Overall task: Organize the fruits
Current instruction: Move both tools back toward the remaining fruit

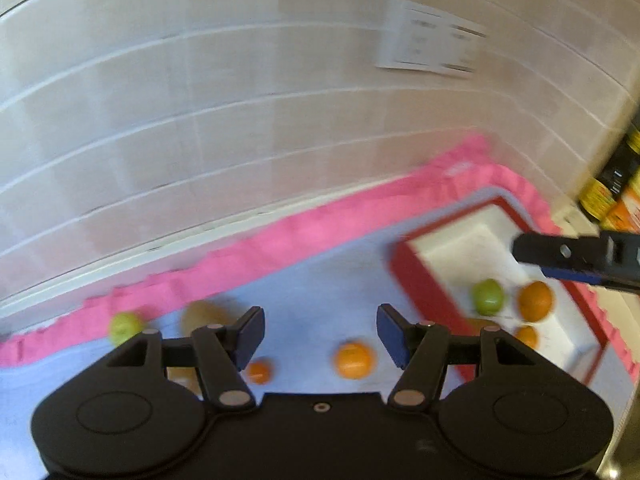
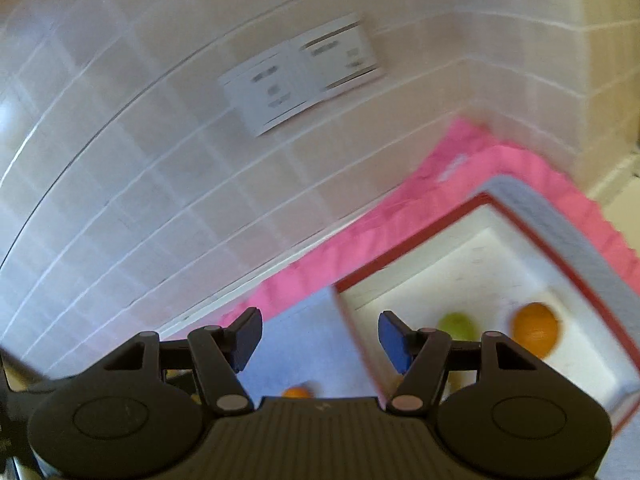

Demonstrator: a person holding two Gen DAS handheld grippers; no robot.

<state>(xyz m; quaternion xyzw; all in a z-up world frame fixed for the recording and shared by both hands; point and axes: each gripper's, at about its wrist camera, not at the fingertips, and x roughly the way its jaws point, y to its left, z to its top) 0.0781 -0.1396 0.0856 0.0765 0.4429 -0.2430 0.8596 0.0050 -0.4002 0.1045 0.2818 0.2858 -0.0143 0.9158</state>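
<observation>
Both views are blurred. The left gripper hangs above the worktop with its fingers spread wide and nothing between them. Below it lies a pale blue mat edged in pink, set against a white tiled wall that carries a paper sheet.

Loose fruit sits on the mat: an orange just below the gap between the fingers, a smaller orange to its left beside the left finger, a green apple at the far left near the pink edge, and a brownish fruit next to it, too smeared to name.

To the right stands a red-rimmed white tray. Inside it lie a green apple and an orange side by side, with another small orange nearer the camera. The right gripper reaches in from the right edge, above the tray.

In the right wrist view, the right gripper also has its fingers spread and empty, over the tray's near-left edge. The green apple and the orange show in the tray; one small orange peeks out on the mat.
</observation>
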